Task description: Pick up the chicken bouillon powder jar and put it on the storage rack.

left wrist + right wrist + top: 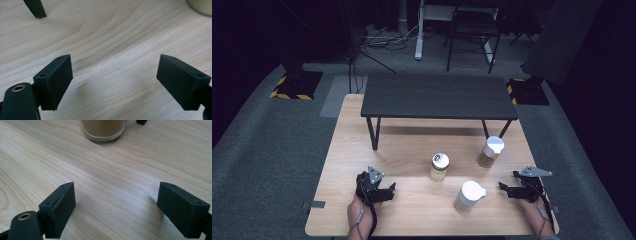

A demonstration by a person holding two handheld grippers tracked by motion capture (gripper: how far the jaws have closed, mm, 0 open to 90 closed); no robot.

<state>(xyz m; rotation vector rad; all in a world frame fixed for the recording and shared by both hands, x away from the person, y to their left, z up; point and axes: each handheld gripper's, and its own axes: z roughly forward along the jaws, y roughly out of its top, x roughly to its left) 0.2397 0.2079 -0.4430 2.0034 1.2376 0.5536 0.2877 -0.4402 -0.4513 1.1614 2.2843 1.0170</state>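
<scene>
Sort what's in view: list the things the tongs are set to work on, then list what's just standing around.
In play:
- left tongs, open
- right tongs, open
- jar with the white spouted lid, between the two
- jar with the printed lid
- jar with the plain white lid

Standing around:
- black shelf at the table's far side
- chair on the floor beyond

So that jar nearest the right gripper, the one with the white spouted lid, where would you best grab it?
Probably around the glass body below the lid. The jar stands upright, and its white lid bulges into a spout, awkward for flat jaws. The right gripper, jaws open, sits level beside it, so a sideways approach from the jar's right looks simplest.
</scene>
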